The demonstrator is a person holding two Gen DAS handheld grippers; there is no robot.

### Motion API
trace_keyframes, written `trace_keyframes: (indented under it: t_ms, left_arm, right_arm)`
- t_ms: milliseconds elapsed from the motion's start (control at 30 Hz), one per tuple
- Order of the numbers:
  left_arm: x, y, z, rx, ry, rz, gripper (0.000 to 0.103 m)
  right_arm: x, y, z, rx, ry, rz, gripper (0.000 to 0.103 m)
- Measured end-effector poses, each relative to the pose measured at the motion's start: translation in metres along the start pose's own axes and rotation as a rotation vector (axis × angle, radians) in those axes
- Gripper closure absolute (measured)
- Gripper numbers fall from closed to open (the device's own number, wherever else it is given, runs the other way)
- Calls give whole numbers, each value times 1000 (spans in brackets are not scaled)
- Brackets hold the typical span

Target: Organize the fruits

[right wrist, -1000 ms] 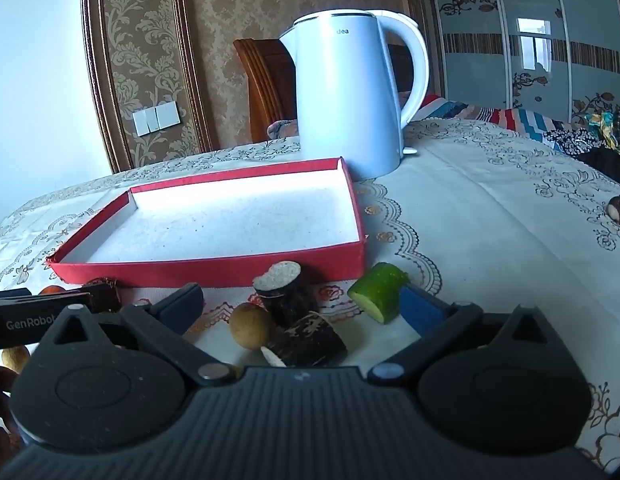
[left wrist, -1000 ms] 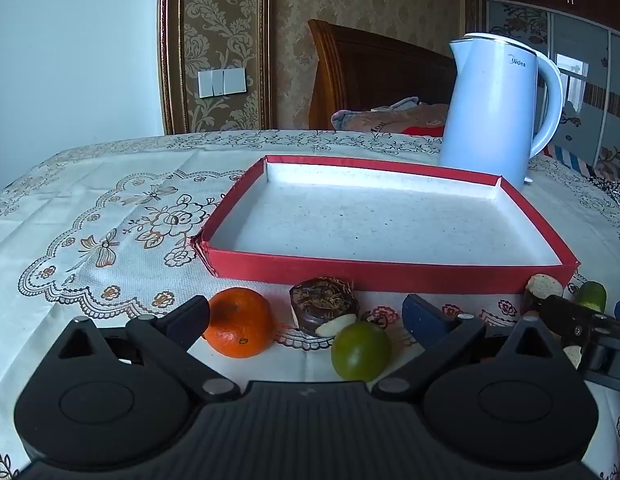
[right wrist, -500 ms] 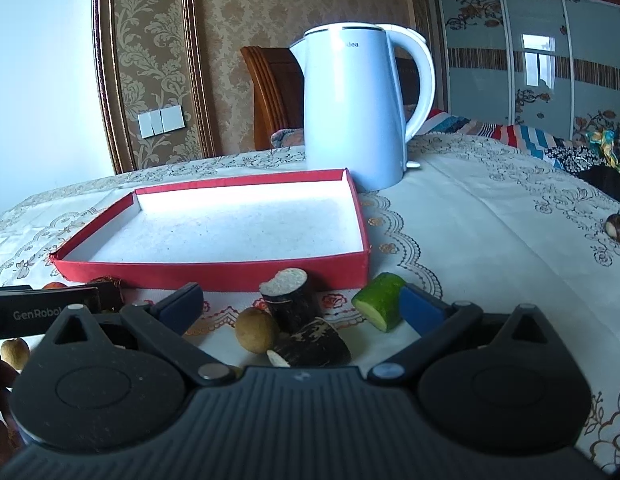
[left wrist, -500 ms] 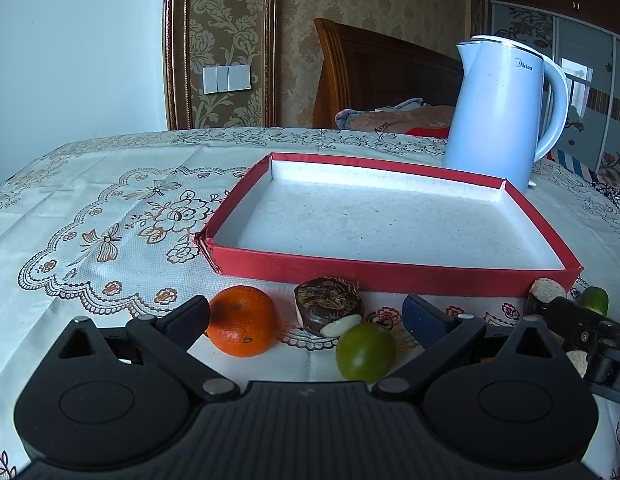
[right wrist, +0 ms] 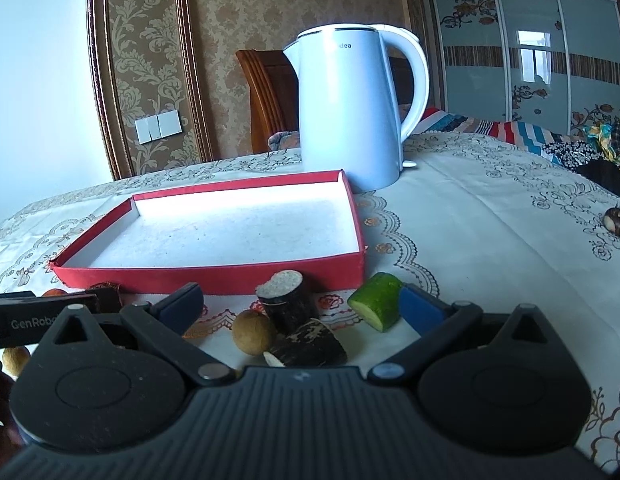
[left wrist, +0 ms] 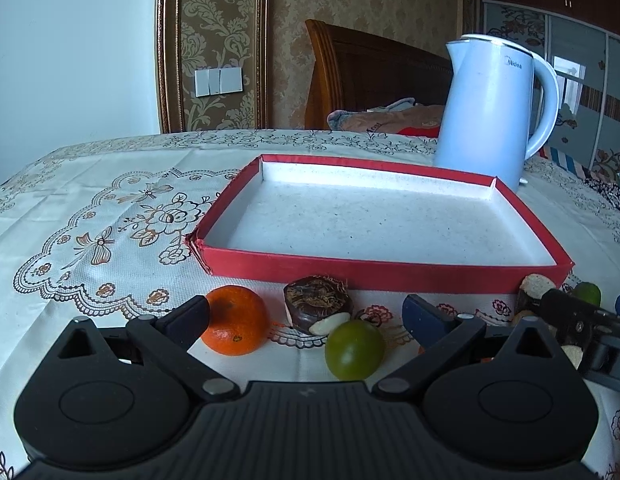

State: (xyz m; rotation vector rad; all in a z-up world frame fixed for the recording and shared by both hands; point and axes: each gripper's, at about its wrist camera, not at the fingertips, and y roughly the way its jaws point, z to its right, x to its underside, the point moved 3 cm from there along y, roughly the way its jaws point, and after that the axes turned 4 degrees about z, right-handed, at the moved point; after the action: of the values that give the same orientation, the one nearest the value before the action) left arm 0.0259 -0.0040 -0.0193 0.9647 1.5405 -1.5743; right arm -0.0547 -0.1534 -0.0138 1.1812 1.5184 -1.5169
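Left wrist: left gripper jaws apart, orange at 9 o'clock. Right gripper jaws apart, red tray at 12 o'clock.

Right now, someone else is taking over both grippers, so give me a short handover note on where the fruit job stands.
Left hand-held gripper: open, empty, low over the tablecloth, facing the orange, a dark brown cut piece and a green round fruit.
Right hand-held gripper: open, empty, facing a small brown round fruit, two dark cut stalk pieces and a green cut piece.
Red tray: holds nothing; the white kettle stands behind it.
Done: nothing placed.
Left: every piece.
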Motion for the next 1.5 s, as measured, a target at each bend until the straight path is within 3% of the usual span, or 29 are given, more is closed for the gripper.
trace_keyframes:
  t_ms: [400, 1300, 1500]
  left_arm:
    - [-3, -3, -5, -46, -23, 37, 0]
    - [0, 2, -8, 1, -15, -17, 0]
    - [-1, -1, -24, 2, -80, -20, 0]
  right_arm:
    - [0, 1, 3, 8, 15, -2, 0]
    - [0, 1, 6, 2, 39, 3, 0]
    - [1, -17, 14, -51, -23, -21, 0]
